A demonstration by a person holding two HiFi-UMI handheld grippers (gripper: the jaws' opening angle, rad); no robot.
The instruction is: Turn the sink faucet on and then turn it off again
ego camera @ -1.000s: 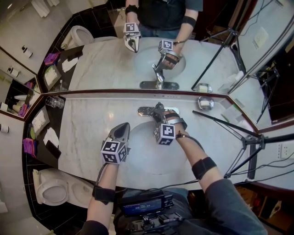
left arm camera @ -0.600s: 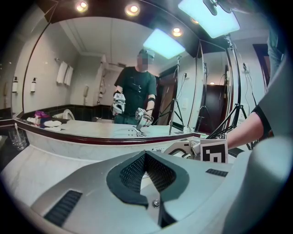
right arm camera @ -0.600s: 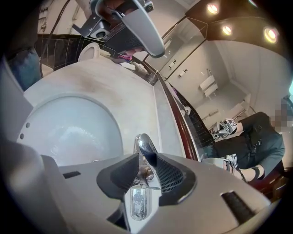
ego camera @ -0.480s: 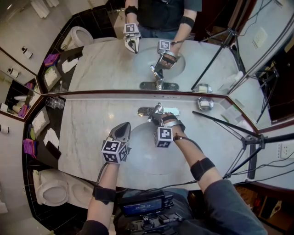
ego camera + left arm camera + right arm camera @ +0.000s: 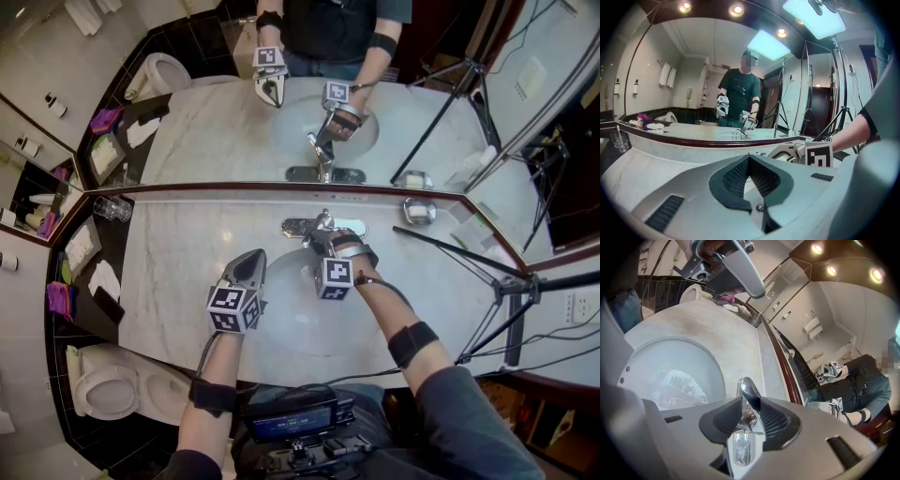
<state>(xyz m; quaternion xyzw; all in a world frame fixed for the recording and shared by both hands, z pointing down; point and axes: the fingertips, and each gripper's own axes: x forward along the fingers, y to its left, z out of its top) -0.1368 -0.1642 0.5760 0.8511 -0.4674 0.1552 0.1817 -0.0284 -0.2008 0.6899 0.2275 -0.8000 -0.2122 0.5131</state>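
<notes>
Chrome marks the task's thing: the sink faucet stands at the back edge of the sink basin, just in front of the mirror, on a pale marble counter. Your right gripper reaches across the basin and is clamped on the faucet lever; its two dark ribbed pads press against either side of the lever, whose rounded tip rises above them. The jaws stand only partly closed, held apart by the lever's width. Frothy, rippled water shows at the bottom of the basin in the right gripper view. Your left gripper hovers over the counter at the basin's left rim, well apart from the faucet, pointing toward the mirror; its jaws are closed tip to tip, with nothing between them. A drinking glass stands at the far left corner of the counter, and a small round dish sits to the right of the faucet. A tripod leans over the counter's right end
</notes>
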